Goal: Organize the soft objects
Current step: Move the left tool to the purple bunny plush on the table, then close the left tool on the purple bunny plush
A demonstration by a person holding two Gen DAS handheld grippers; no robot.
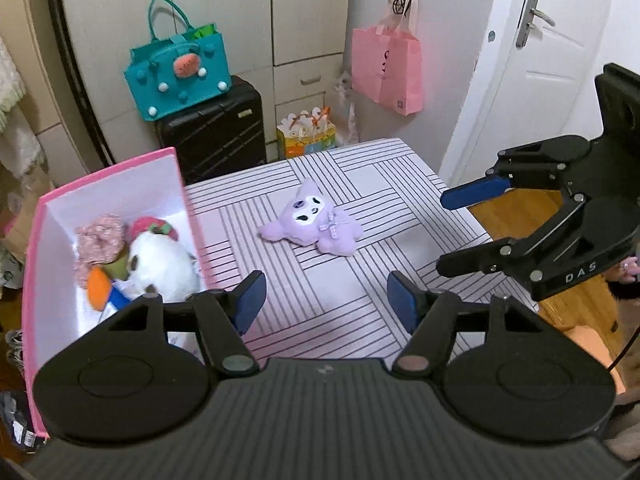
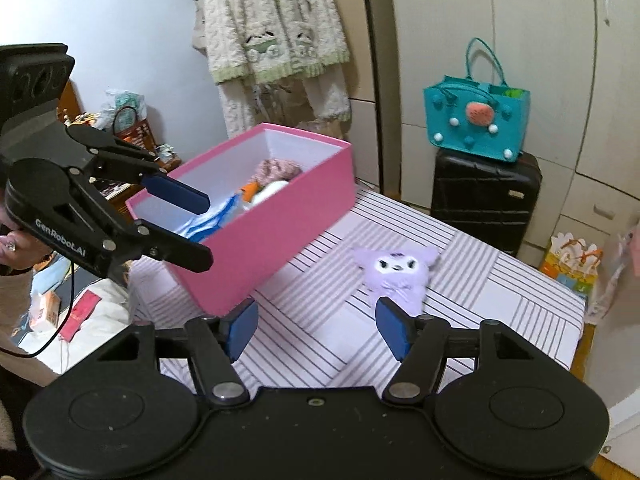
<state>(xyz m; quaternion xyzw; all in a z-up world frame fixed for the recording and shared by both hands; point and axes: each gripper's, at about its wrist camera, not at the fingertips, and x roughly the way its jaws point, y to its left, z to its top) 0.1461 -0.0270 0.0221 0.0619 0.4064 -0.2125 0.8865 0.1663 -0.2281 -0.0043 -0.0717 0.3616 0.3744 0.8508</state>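
Left wrist view: my left gripper (image 1: 324, 300) fills the bottom of the frame with its jaws apart and nothing between them, aimed down at the striped tabletop (image 1: 400, 184). The purple plush (image 1: 312, 222) lies alone at centre frame, apart from both grippers. My right gripper (image 1: 452, 232) enters from the right edge, likewise open and empty; I judge both are held spread because the toy is wide and soft and either could take it.

The pink box (image 1: 36, 264) stands at the left edge with its open top tilted toward the camera, presumably so toys can be dropped in easily. It already holds a white plush (image 1: 160, 264) and a pink knitted piece (image 1: 100, 236), with an orange part beside them.

Right wrist view: the purple plush (image 2: 396, 272) sits just above the right gripper's (image 2: 318, 328) right pad, the box (image 2: 272, 232) to its left.

The toy is lilac, flat-bodied, with a white face, dark eyes, pointed ears and a small bow; it should squash readily under the pads.
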